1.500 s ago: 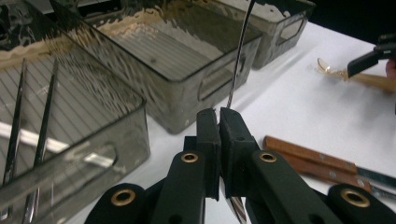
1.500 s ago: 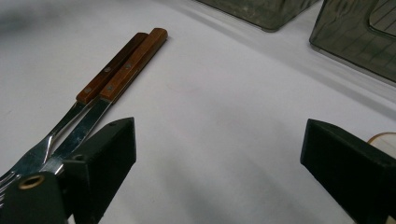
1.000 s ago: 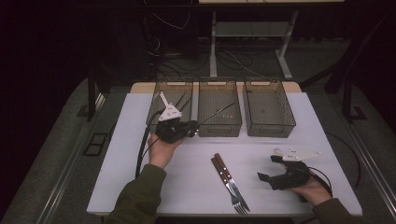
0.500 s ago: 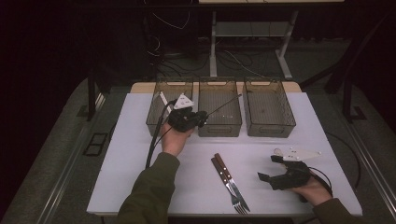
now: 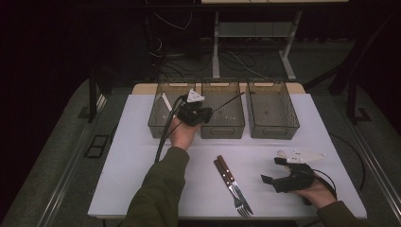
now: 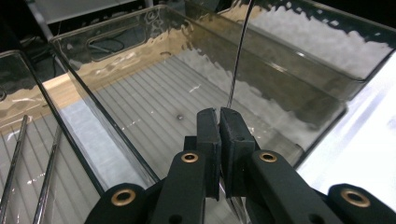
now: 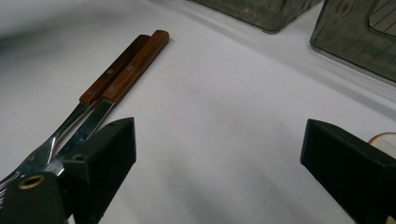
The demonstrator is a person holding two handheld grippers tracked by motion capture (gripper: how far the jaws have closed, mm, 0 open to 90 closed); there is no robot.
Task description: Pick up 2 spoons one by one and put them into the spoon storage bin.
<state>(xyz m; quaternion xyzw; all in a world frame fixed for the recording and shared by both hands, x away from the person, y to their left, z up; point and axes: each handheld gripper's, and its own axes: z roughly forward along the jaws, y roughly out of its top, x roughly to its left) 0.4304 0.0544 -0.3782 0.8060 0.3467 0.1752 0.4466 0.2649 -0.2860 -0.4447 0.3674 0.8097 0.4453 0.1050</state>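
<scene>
My left gripper [image 5: 208, 115] hovers over the front left of the middle clear bin [image 5: 222, 135], shut on a thin dark stick [image 5: 229, 101]. The stick slants up and to the right across that bin. In the left gripper view the jaws [image 6: 219, 114] pinch the stick [image 6: 239, 60] above the ribbed bin floor [image 6: 154, 93]. My right gripper [image 5: 273, 170] rests on the table at the front right, open, with nothing between its jaws [image 7: 219, 140]. A knife and a fork with wooden handles [image 5: 231, 182] lie side by side left of it; the handles [image 7: 126, 65] point away.
Three clear bins stand in a row at the back of the white table [image 5: 142, 156]: a left bin [image 5: 158, 125] and a right bin [image 5: 274, 130] flank the middle one. Two thin metal rods [image 6: 46, 177] lie in the left bin. A cable [image 5: 163, 137] trails from my left gripper.
My left gripper has carried the stick to the right, from over the left bin to over the middle bin. The right gripper has stayed where it was.
</scene>
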